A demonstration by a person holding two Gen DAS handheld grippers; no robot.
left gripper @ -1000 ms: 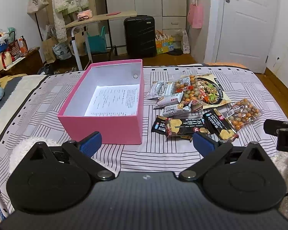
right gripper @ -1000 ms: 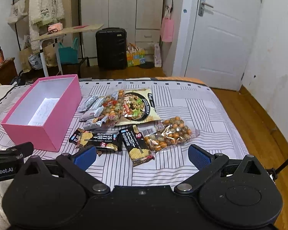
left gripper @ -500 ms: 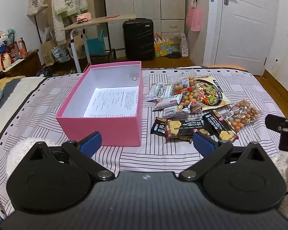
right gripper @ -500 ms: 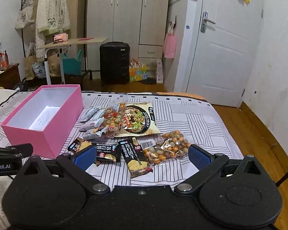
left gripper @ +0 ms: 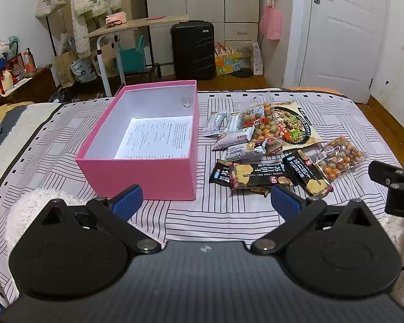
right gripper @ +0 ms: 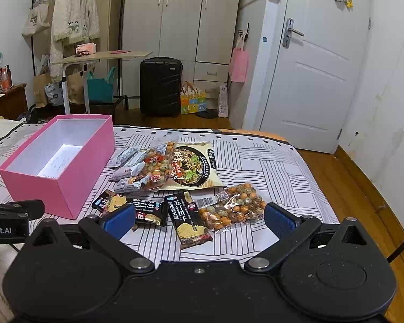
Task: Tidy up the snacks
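Pink box [left gripper: 159,173], printed sheet [left gripper: 159,140] inside

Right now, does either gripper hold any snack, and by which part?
Nothing is held. The left gripper and right gripper are both open above the bed.

Left gripper [left gripper: 206,202] showing matte black body w/ blue finger pads [left gripper: 127,198], silver pivot screws, right gripper [right gripper: 199,219] looking identical, dusty, thin black cable trailing at right
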